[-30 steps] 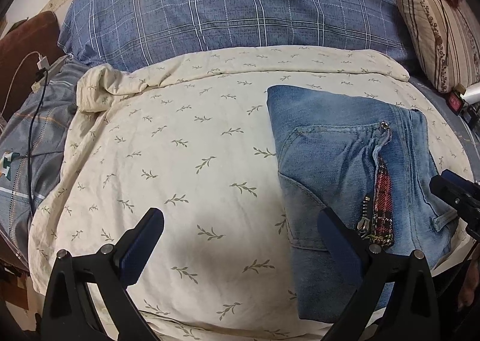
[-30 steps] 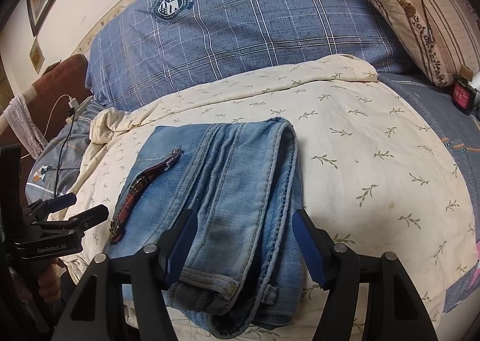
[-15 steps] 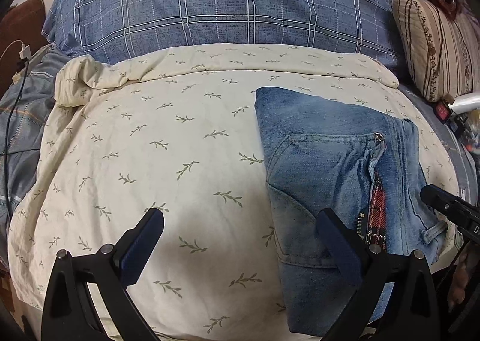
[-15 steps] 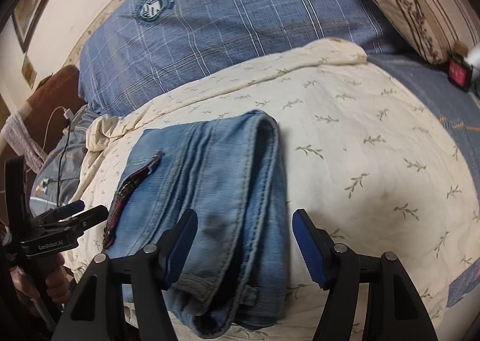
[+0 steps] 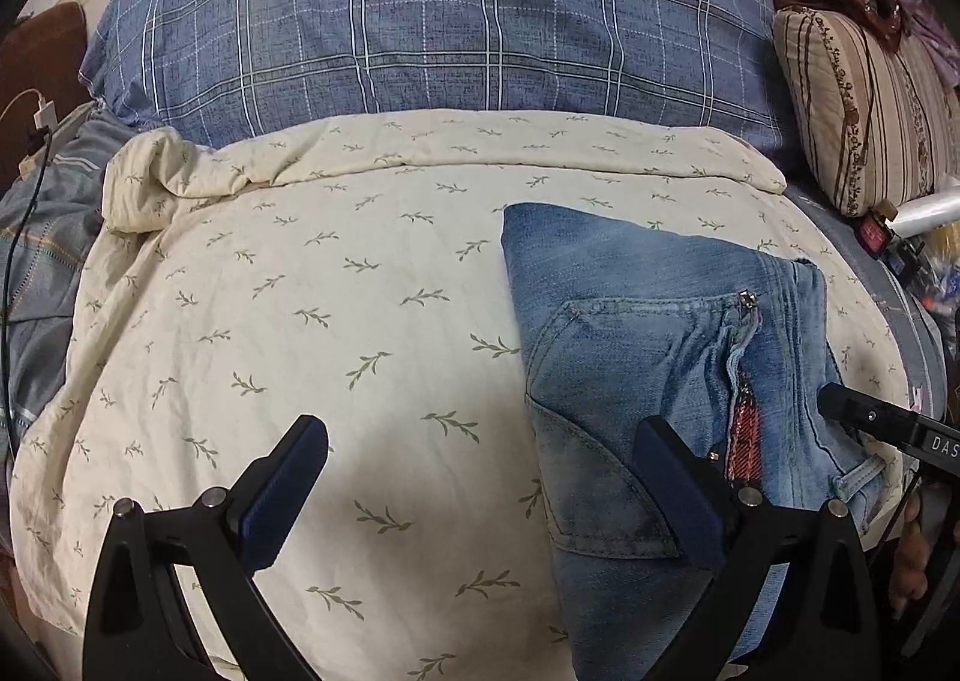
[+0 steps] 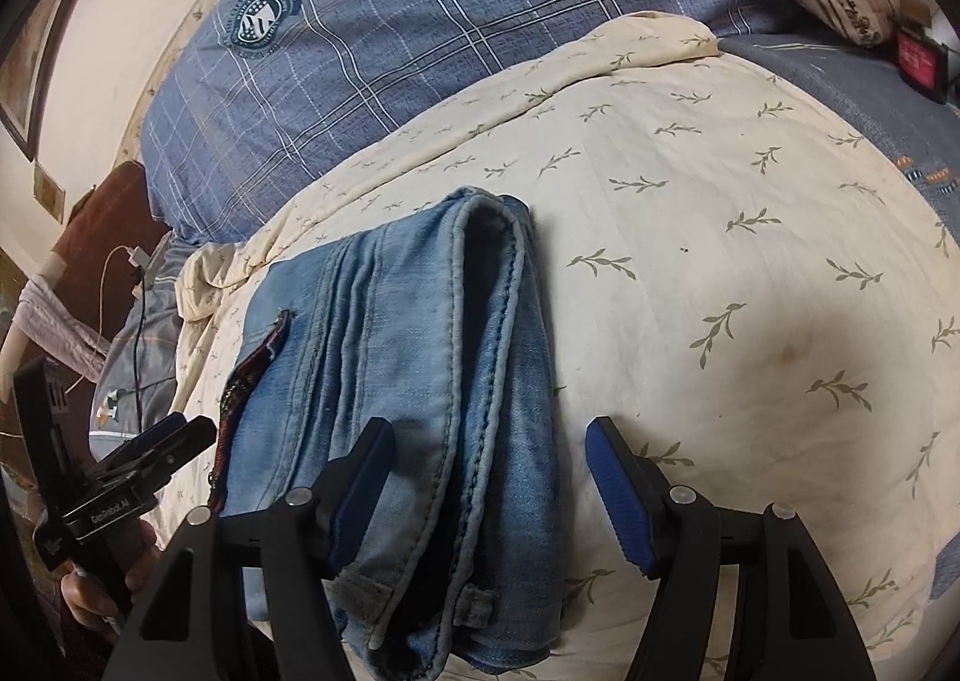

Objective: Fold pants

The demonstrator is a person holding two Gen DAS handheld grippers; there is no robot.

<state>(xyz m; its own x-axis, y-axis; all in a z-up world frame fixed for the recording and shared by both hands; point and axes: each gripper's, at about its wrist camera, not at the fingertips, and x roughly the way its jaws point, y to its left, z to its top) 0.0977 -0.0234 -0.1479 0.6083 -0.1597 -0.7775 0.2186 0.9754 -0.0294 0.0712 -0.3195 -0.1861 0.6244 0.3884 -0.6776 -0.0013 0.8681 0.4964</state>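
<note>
Folded blue jeans (image 5: 648, 333) lie on the cream leaf-print blanket (image 5: 312, 321), with a red-lined zipper opening (image 5: 744, 417) facing up. My left gripper (image 5: 480, 477) stands wide open above the blanket; its right finger (image 5: 678, 495) hangs over the jeans' left part. In the right wrist view the jeans (image 6: 420, 357) show their thick folded edge. My right gripper (image 6: 489, 477) is open, and that edge and the near hem lie between its jaws with the pads not pressing. The left gripper (image 6: 150, 441) shows at the left of this view, and the right gripper (image 5: 888, 423) at the left view's right edge.
A blue plaid pillow (image 5: 432, 21) fills the back of the bed. A striped cushion (image 5: 864, 111) and a small red object (image 5: 873, 234) sit at the right. A charger cable (image 5: 24, 153) runs down the left side. A hand (image 6: 90, 591) holds the left gripper.
The right wrist view has rolled, so the bed now tilts, and the gripper has sunk slightly toward the jeans. The jeans keep their shape and place. Both grippers stay open.
</note>
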